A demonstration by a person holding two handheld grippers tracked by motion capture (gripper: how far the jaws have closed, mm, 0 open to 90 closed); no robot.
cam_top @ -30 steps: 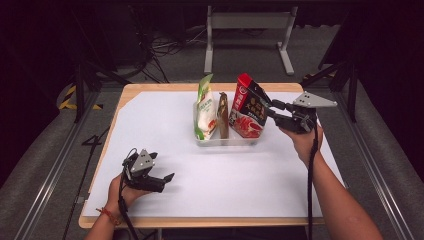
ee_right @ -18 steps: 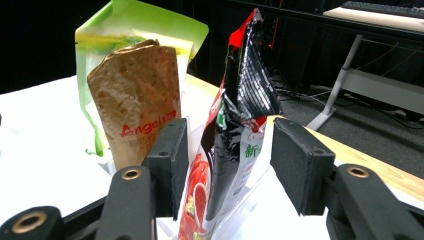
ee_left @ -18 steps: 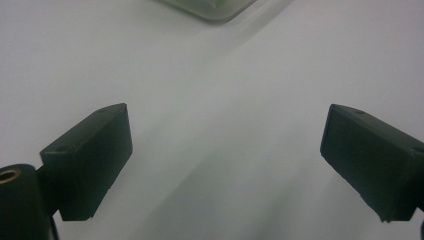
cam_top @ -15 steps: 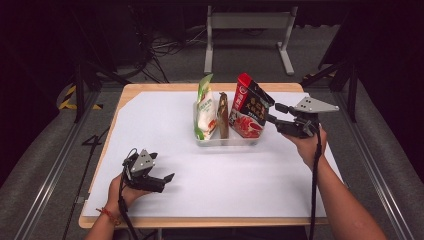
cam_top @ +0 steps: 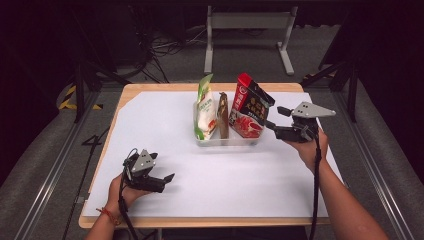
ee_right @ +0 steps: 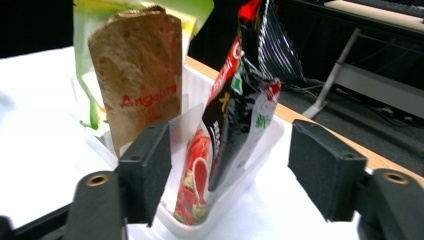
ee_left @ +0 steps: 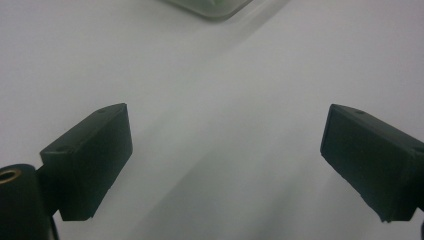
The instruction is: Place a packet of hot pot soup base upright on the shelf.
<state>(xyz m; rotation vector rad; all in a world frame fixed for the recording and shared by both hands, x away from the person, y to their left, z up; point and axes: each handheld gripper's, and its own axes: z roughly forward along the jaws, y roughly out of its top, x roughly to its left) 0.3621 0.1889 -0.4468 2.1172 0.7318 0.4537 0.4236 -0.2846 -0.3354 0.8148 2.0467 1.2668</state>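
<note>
High view: both tongs released, right tongs beside tray edge.

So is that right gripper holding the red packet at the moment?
No, the right gripper is open, its jaws standing apart on either side of the red packet without touching it.

A wooden table fills the middle of the high view, most of its top covered by a white sheet. Grey carpeted floor surrounds it. At the upper centre stands a grey metal frame on two legs. Black cables tangle on the floor at upper left, near yellow-and-black hazard tape. The edges of the room lie in darkness.
</note>
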